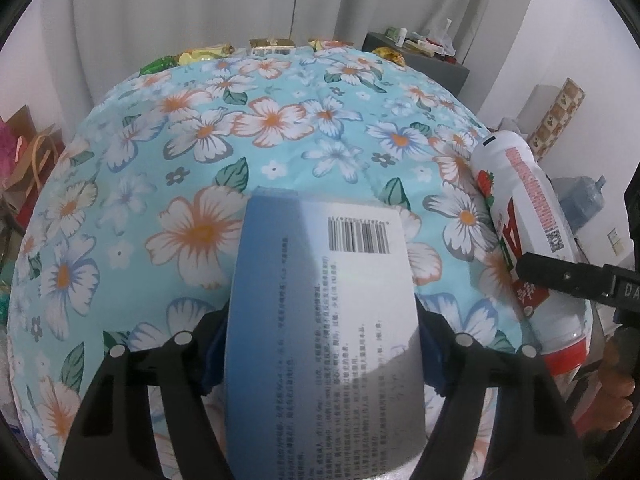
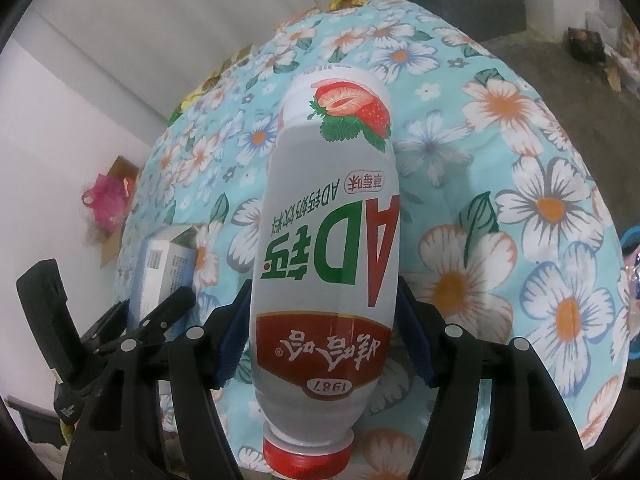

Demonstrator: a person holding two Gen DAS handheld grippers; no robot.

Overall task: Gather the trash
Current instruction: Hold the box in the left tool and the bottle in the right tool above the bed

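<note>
Blue-padded fingers [image 1: 214, 350] of the left gripper [image 1: 320, 344] are clenched on a blue-and-white carton [image 1: 324, 320], seen through the left wrist camera. The carton lies lengthwise between the jaws, its barcode end pointing away from the camera, and it hangs above the floral tablecloth [image 1: 160, 160]. Whether it touches the cloth cannot be told. At the right edge of this view a white drink bottle [image 1: 528, 224] with a strawberry print is pinched by the black finger of the right gripper [image 1: 560, 280]. Along the far rim of the cloth sits a row of snack wrappers [image 1: 208, 53], yellow, green and gold. Beyond them a dark cabinet [image 1: 436, 66] holds small clutter, and white curtains [image 1: 200, 0] fill the background.

From the right wrist camera, the right gripper [image 2: 324, 348] has its blue pads [image 2: 230, 344] closed against the waist of the drink bottle [image 2: 328, 240]. The bottle's red cap [image 2: 306, 454] points toward the camera and its strawberry end points away, so the label reads upside down. It is held over the same tablecloth [image 2: 500, 200]. To the left, the carton [image 2: 164, 268] shows in the jaws of the left gripper [image 2: 156, 312]. A pink bag [image 2: 106, 196] sits in a cardboard box on the floor beyond.
</note>
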